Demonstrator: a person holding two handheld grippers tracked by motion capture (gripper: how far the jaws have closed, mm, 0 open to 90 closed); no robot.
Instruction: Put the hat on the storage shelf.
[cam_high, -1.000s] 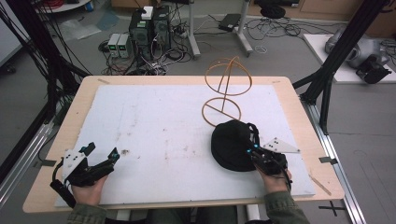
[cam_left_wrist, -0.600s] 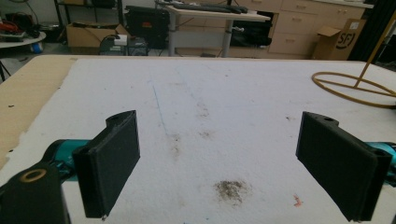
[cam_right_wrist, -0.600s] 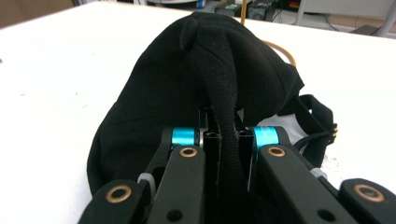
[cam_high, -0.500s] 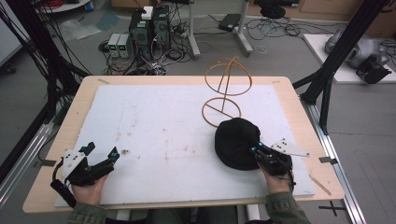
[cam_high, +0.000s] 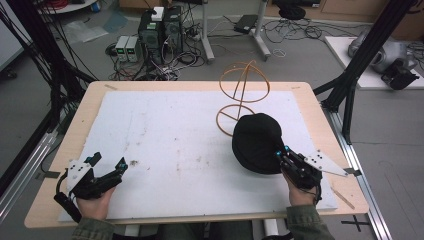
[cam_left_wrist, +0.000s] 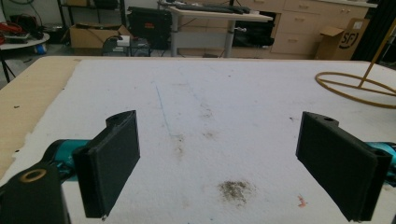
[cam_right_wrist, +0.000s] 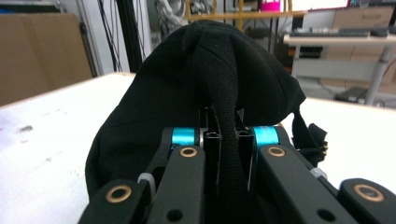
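Item: black cap (cam_high: 257, 142), lying on the white mat (cam_high: 175, 135) at the right of the table (cam_high: 65, 150), just in front of the wire stand (cam_high: 242, 97). Right tongs (cam_high: 281, 154) clenched on a fold of the cap's fabric at its near edge; the right gripper view has the cloth pinched between the jaws. Left tongs (cam_high: 107, 162) released, jaws wide, resting at the near left corner. Step in hand, by judgement: lifting the cap. Next move likely calls for carrying it up and over the stand's top loop without snagging.
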